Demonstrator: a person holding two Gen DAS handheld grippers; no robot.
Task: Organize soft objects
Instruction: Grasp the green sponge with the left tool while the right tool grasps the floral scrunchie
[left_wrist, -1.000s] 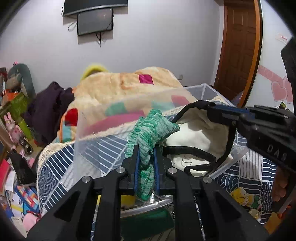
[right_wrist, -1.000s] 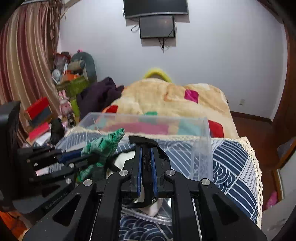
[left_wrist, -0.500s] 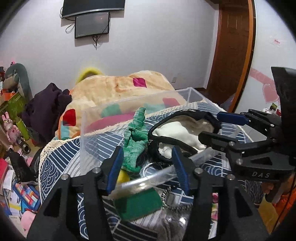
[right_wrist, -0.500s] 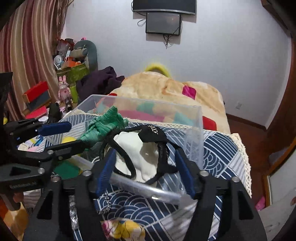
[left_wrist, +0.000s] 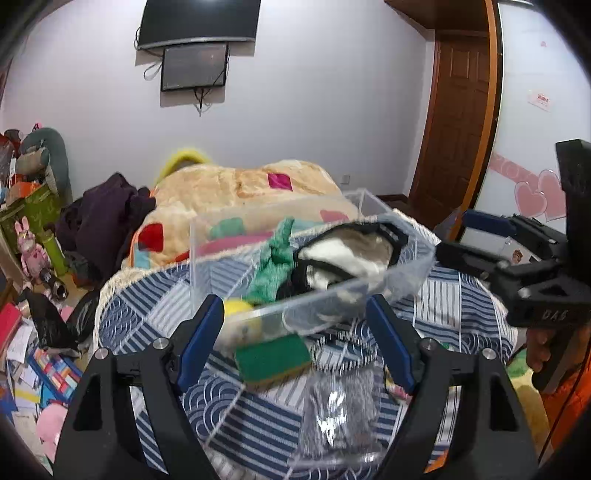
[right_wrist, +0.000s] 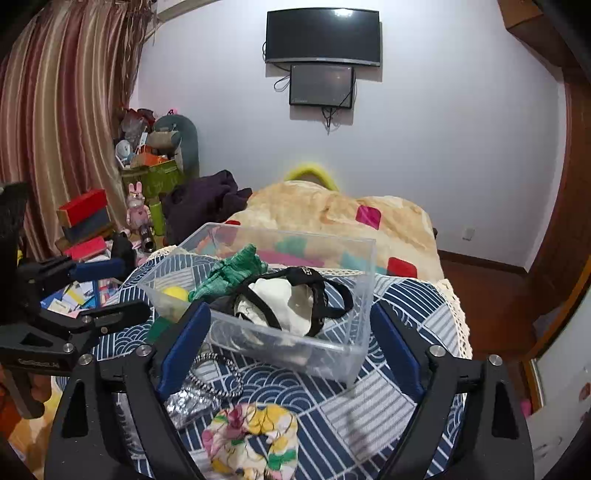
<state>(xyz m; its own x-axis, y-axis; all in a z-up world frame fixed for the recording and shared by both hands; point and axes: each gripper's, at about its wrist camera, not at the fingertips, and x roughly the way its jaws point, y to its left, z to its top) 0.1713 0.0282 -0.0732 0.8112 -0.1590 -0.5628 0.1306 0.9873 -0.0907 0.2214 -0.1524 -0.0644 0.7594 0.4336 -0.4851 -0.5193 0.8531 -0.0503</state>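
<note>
A clear plastic bin (right_wrist: 343, 354) (left_wrist: 413, 269) stands on the blue patterned tablecloth (right_wrist: 417, 306). In it lie a green knit cloth (right_wrist: 229, 275) (left_wrist: 275, 262), a white item with black straps (right_wrist: 291, 302) (left_wrist: 351, 254) and a yellow ball (right_wrist: 175, 293) (left_wrist: 236, 308). My left gripper (left_wrist: 295, 336) is open and empty, just in front of the bin. My right gripper (right_wrist: 291, 347) is open and empty, also before the bin. A floral scrunchie (right_wrist: 255, 435), a green-and-yellow sponge (left_wrist: 271, 356) and a silvery mesh pouch (left_wrist: 340, 402) lie on the cloth outside the bin.
A bed with a beige patchwork blanket (right_wrist: 332, 210) lies behind the table. Boxes, toys and papers clutter the floor at the left (left_wrist: 33, 332). A wooden door (left_wrist: 461, 122) is at the right. The other gripper shows in each view (left_wrist: 524, 266) (right_wrist: 55, 306).
Both grippers opened and pulled back from the bin. The green cloth left my left gripper and the white strapped item left my right gripper; both now lie in the bin.
</note>
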